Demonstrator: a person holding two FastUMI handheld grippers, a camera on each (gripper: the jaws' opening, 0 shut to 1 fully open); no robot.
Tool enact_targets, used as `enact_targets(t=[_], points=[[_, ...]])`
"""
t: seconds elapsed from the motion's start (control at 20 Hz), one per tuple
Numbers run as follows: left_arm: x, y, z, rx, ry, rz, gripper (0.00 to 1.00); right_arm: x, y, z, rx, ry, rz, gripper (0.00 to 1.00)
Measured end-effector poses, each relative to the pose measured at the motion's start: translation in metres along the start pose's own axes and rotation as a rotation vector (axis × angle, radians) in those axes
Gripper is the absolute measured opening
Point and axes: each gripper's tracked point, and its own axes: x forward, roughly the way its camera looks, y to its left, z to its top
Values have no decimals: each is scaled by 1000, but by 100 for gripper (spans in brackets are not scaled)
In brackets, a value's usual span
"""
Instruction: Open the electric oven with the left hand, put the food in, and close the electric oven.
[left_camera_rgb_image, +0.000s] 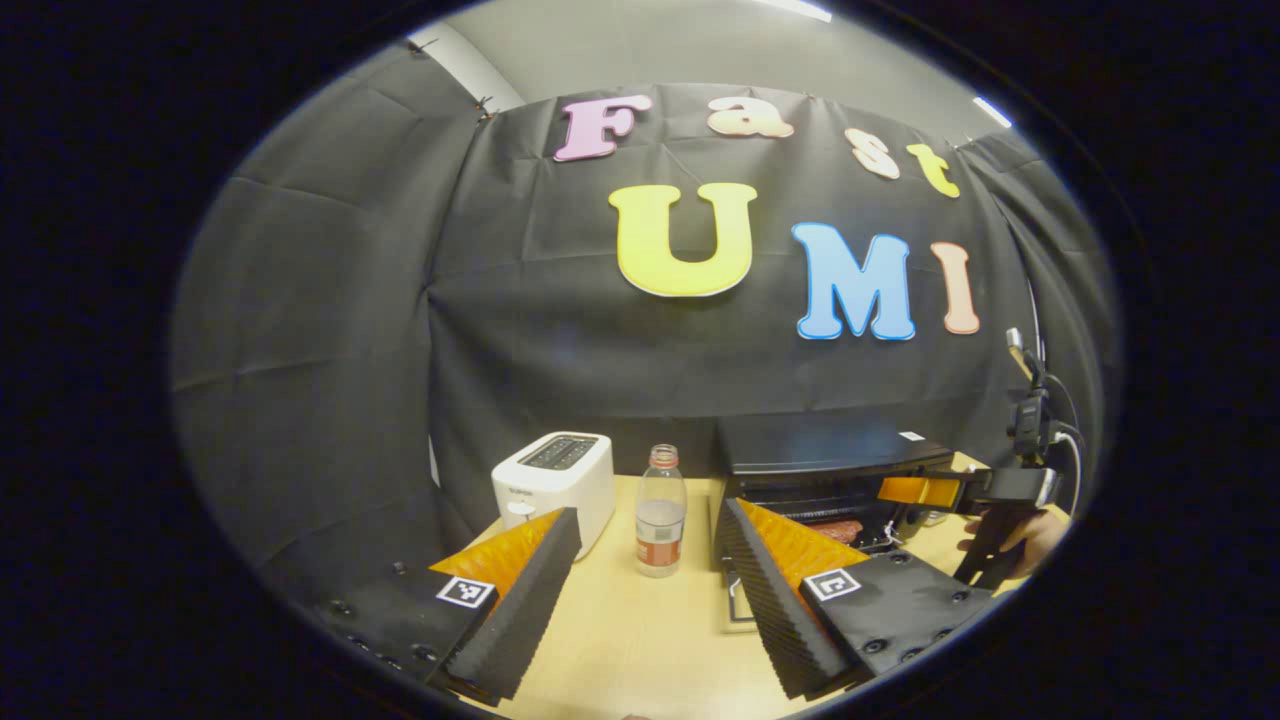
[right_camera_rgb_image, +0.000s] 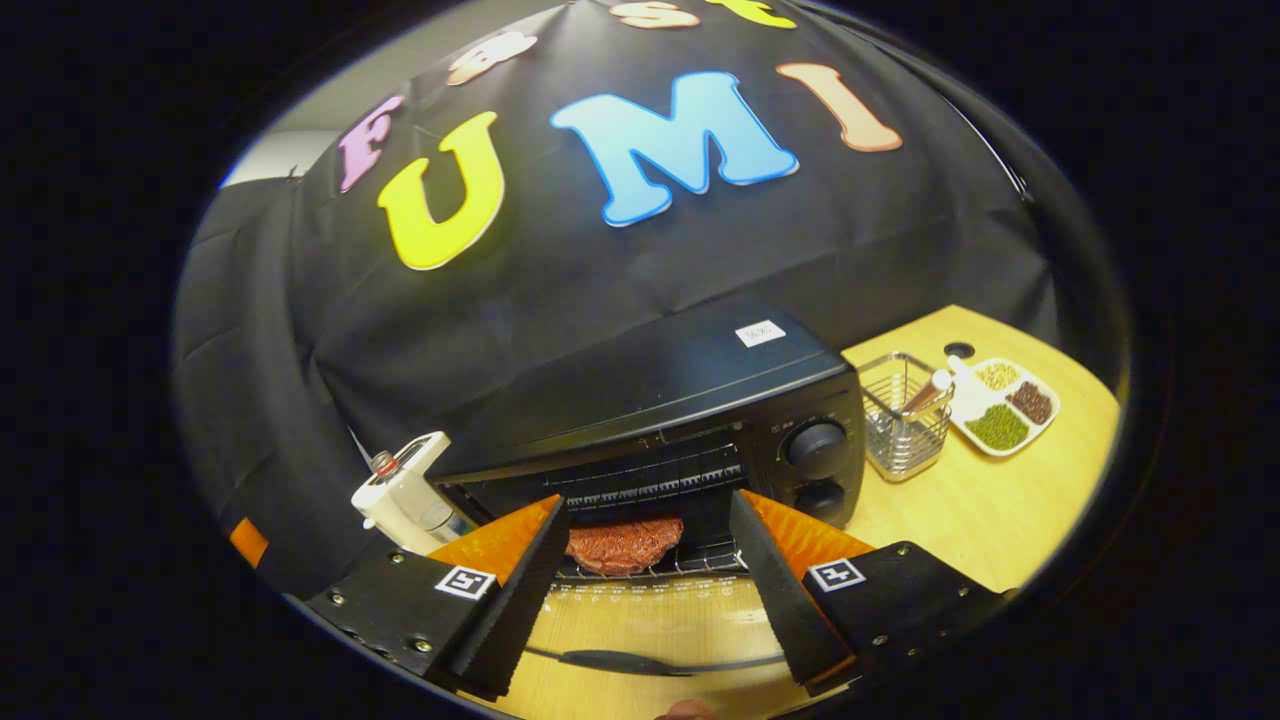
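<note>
Left gripper (left_camera_rgb_image: 650, 545): released, fingers spread wide, nothing between them; raised over the pale wooden table (left_camera_rgb_image: 640, 640), pointing toward the booth's back wall.

Right gripper (right_camera_rgb_image: 648, 545): released as well, fingers parted, empty; facing the oven mouth. Also seen from the left gripper view (left_camera_rgb_image: 915, 490) at the right, held by a hand (left_camera_rgb_image: 1030, 540), tip at the oven front.

Black electric oven with two round knobs (right_camera_rgb_image: 700, 390): open, glass door folded down flat toward the right gripper; standing on the table against the black cloth. In the left gripper view (left_camera_rgb_image: 820, 445), partly hidden behind the left gripper's right finger.

Round reddish-brown meat patty (right_camera_rgb_image: 625, 545): lying on the wire rack inside the open oven, low in the cavity, touched by neither gripper. A sliver also seen in the left gripper view (left_camera_rgb_image: 835, 528).

White two-slot toaster (left_camera_rgb_image: 555, 480): left of the oven, on the table.

Clear plastic bottle with red cap and red label (left_camera_rgb_image: 660, 512): upright between toaster and oven, apart from both.

Wire mesh basket (right_camera_rgb_image: 905, 415): just right of the oven, something slender leaning inside.

White divided tray with green, brown and pale grains (right_camera_rgb_image: 1005, 405): right of the basket, near the table's far corner.
</note>
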Motion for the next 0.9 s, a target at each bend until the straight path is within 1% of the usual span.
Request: enact_targets(t=[0.2, 0.25, 0.3, 0.35, 0.45, 0.5, 0.55, 0.6, 0.65, 0.75, 0.8, 0.85, 0.9], points=[[-3, -36, -13, -2, 28, -66, 100, -50, -4, 17, -95, -65, -1, 98], [-4, -46, -16, 1, 35, -85, 97, -63, -6, 22, -113, -85, -10, 98], [-5, -55, -20, 6, 41, -100, 97, -74, -8, 29, -127, -106, -16, 98], [-7, -65, -24, 10, 47, -117, 100, -86, -11, 33, -138, -122, -23, 98], [-9, -84, -32, 12, 64, -152, 91, -106, -17, 39, -171, -145, -38, 97], [-9, -92, -34, 11, 74, -164, 91, -115, -21, 43, -194, -160, -50, 98], [-12, -99, -43, 7, 93, -176, 96, -124, -26, 49, -215, -174, -58, 98], [-13, -106, -48, -1, 109, -188, 96, -135, -28, 54, -232, -192, -64, 98], [-13, -114, -55, -9, 127, -199, 100, -144, -30, 62, -247, -212, -70, 98], [-14, -125, -67, -17, 160, -208, 100, -162, -37, 65, -277, -237, -89, 97], [-14, -132, -74, -18, 171, -215, 97, -171, -41, 68, -291, -250, -98, 97], [-14, -138, -80, -15, 185, -226, 97, -180, -44, 70, -302, -260, -105, 97], [-13, -146, -86, -12, 199, -237, 100, -190, -45, 75, -310, -270, -110, 98]])
